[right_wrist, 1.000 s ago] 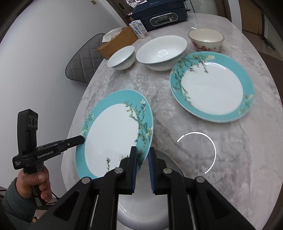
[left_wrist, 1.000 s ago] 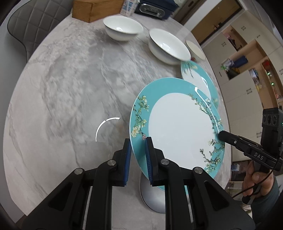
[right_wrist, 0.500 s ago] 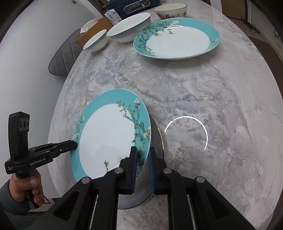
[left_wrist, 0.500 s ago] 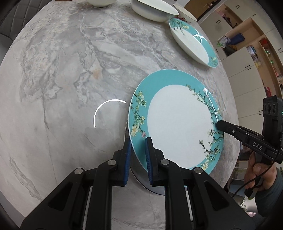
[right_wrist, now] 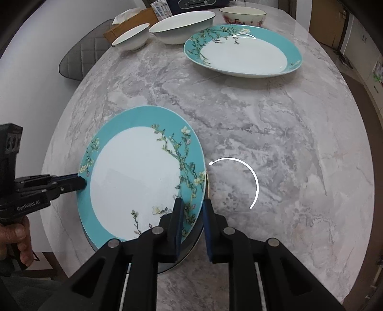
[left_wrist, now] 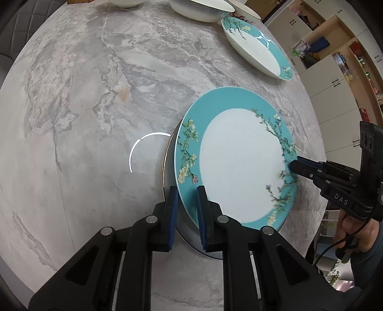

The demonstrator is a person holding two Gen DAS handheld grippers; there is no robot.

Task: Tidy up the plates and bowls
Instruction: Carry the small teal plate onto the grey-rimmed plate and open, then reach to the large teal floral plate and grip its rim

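A teal plate with flower sprigs [left_wrist: 239,167] [right_wrist: 136,177] lies over a grey plate [left_wrist: 168,167] [right_wrist: 191,251] near the table's front edge. My left gripper [left_wrist: 186,198] is shut on the teal plate's near rim; in the right wrist view its tips [right_wrist: 80,183] clamp the plate's left rim. My right gripper [right_wrist: 192,205] straddles the opposite rim and its jaws are opening: the outer pad [right_wrist: 207,210] stands clear of the rim. In the left wrist view the right gripper [left_wrist: 294,166] reaches the plate's right rim. A hand holds each gripper.
A second teal plate [left_wrist: 258,50] [right_wrist: 241,55] sits farther back on the marble table [left_wrist: 95,119]. Behind it stand a wide white bowl [right_wrist: 182,26], a small white bowl [right_wrist: 130,37] and a patterned bowl [right_wrist: 241,15]. A wooden box [right_wrist: 126,26] and a grey chair [right_wrist: 79,62] are beyond.
Both grippers sank with the teal plate, bringing it down over the grey plate. The right gripper's pads have parted slightly. The left grip looks the same.
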